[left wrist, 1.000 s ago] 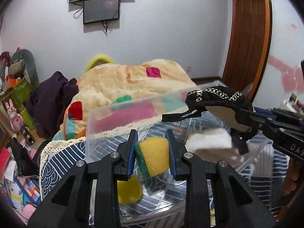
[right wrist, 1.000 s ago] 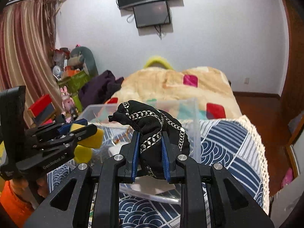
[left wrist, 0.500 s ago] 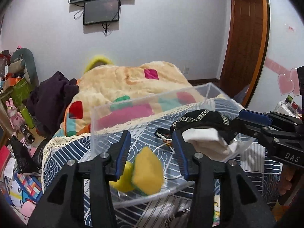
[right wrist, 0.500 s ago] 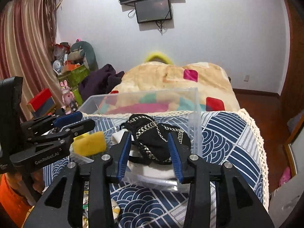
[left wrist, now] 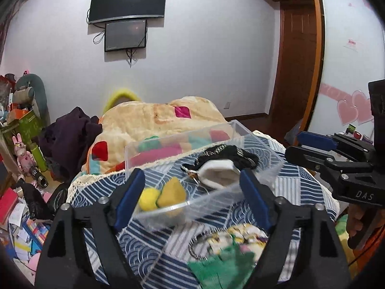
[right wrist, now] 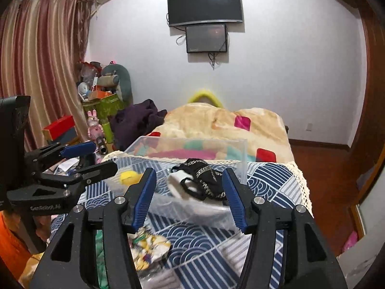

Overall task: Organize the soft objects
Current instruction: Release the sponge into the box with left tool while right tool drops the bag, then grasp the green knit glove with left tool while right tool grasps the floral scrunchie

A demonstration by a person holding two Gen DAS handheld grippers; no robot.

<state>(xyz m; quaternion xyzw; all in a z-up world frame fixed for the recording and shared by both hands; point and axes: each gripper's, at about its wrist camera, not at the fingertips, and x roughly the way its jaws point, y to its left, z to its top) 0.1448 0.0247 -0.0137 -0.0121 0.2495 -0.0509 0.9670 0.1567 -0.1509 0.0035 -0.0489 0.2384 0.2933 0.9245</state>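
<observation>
A clear plastic bin (left wrist: 267, 149) (right wrist: 243, 159) stands on the blue patterned cloth. In it lie a yellow sponge (left wrist: 171, 193), a yellow ball (left wrist: 148, 198) (right wrist: 128, 177), a white cloth (left wrist: 220, 175) (right wrist: 175, 180) and a black chain-trimmed garment (left wrist: 228, 154) (right wrist: 204, 175). My left gripper (left wrist: 192, 200) is open and empty, pulled back in front of the bin. My right gripper (right wrist: 189, 196) is open and empty, also back from the bin. Each gripper shows in the other's view, the right one (left wrist: 310, 147) and the left one (right wrist: 93, 156).
A green cloth (left wrist: 221, 267) and a yellow-white patterned cloth (left wrist: 243, 236) (right wrist: 146, 243) lie on the cloth nearer than the bin. A cream blanket (left wrist: 156, 120) covers the bed behind. Dark clothes (left wrist: 69, 134) and clutter fill the left floor.
Both grippers opened and let go: the sponge and the black garment dropped into the bin. Both grippers then drew back and up, away from the bin.
</observation>
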